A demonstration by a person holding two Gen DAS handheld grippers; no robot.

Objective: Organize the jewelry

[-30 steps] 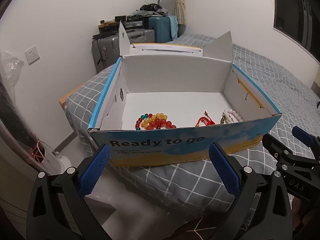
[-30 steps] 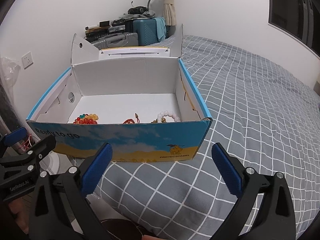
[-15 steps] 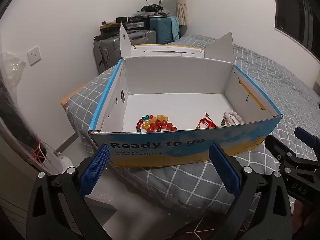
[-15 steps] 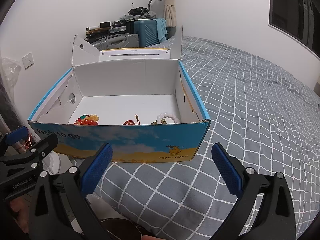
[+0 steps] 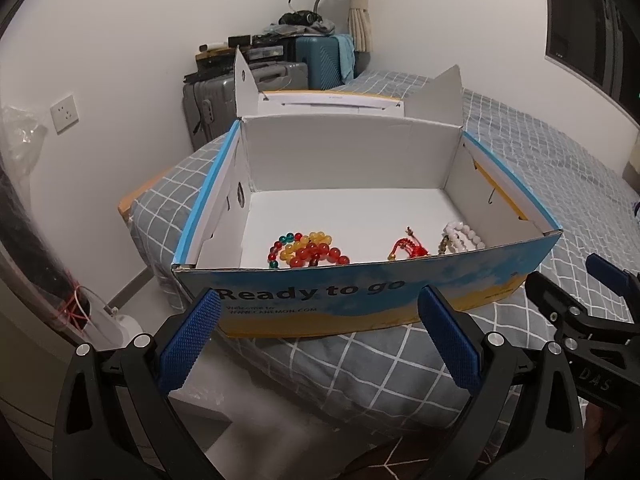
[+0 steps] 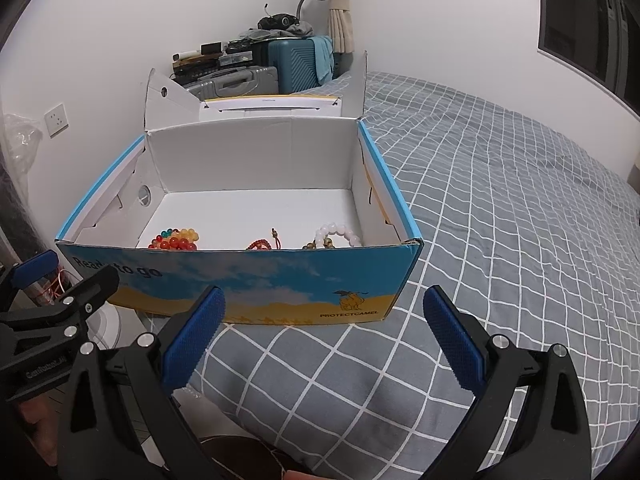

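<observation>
Both claws, left (image 5: 318, 334) and right (image 6: 324, 334), gape empty before the box (image 5: 360, 292); three bracelets (image 5: 308, 250) lie inside by its front wall.

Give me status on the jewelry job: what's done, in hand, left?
Done: three bracelets lie inside the box: multicolour beads, red cord, white beads. In hand: nothing; left tongs and right tongs are open and empty, short of the box. Left: unclear; no loose jewelry shows on the bed.
</observation>
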